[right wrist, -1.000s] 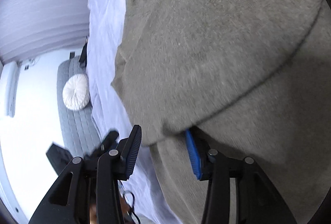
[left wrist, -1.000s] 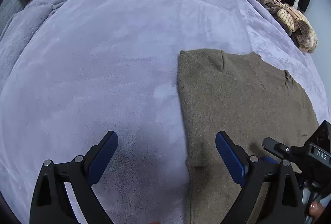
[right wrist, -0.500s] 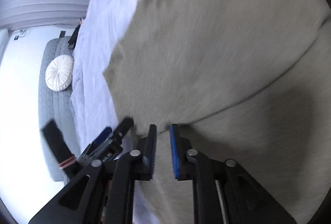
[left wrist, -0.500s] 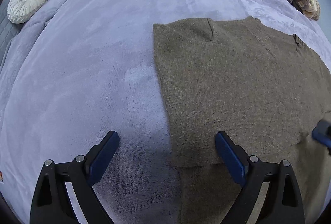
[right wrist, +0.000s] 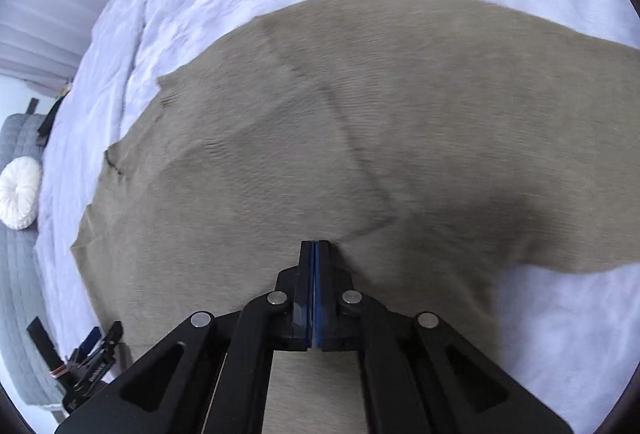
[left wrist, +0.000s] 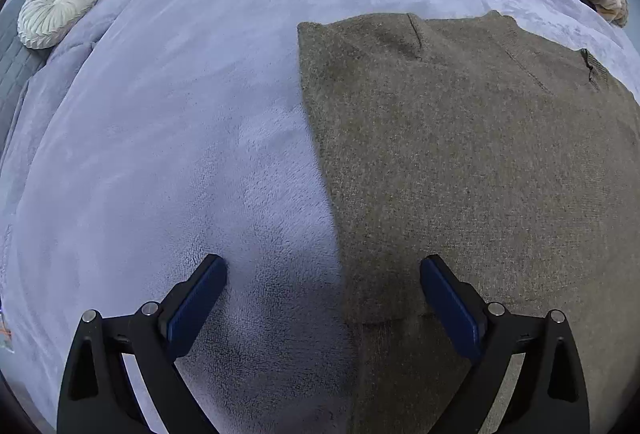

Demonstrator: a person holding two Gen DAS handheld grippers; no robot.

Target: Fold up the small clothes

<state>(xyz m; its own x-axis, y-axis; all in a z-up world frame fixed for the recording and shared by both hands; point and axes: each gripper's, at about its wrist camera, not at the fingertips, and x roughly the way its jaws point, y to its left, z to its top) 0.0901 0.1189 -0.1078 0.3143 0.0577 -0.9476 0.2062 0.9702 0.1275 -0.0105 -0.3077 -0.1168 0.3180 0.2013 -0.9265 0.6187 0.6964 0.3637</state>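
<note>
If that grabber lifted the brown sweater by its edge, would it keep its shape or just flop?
It would probably flop: the sweater is soft knit, lying limp with a folded layer draped over itself on the blanket. Its fuzzy texture likely grips the open left gripper pads rather than slipping. It looks thick, so it may sag heavily from one pinch point.

The sweater (left wrist: 460,161) is an olive-brown knit with a fuzzy surface. It lies flat on the bed (left wrist: 180,113), on the pale lilac blanket. In the left wrist view its left edge runs straight, and a folded layer lies on top, with its lower edge across the fabric near the bottom. A narrow seam shows near the top edge. In the right wrist view the sweater (right wrist: 360,137) looks lighter and blurred, with a diagonal crease across it.
</note>
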